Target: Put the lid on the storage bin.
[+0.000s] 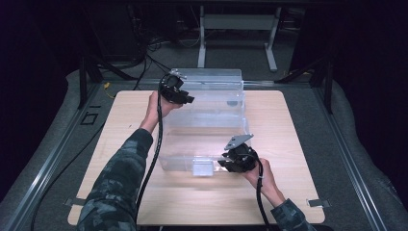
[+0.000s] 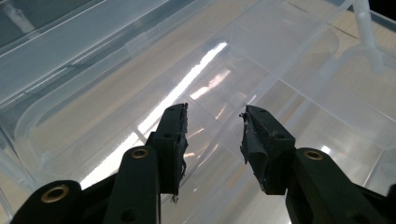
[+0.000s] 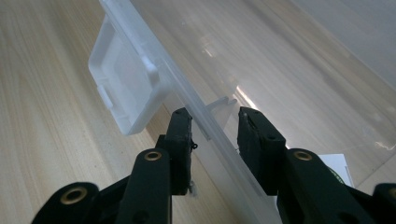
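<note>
Dim and grainy from above, with black surroundings and light pooled on the wooden table (image 1: 288, 144). Bright white glare streaking across the clear plastic bin (image 2: 205, 60) in the left gripper view, fainter on its wall in the right gripper view. Soft focus on the near black jaws, blurred towards the lower corners.

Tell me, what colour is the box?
Clear, see-through plastic box; best in the high view.

Both forearms reach in from the desk's near edge. The left gripper (image 1: 185, 99) hangs near the far edge, jaws parted. The right gripper (image 1: 225, 161) sits toward the near edge, jaws apart, pointing left.
</note>
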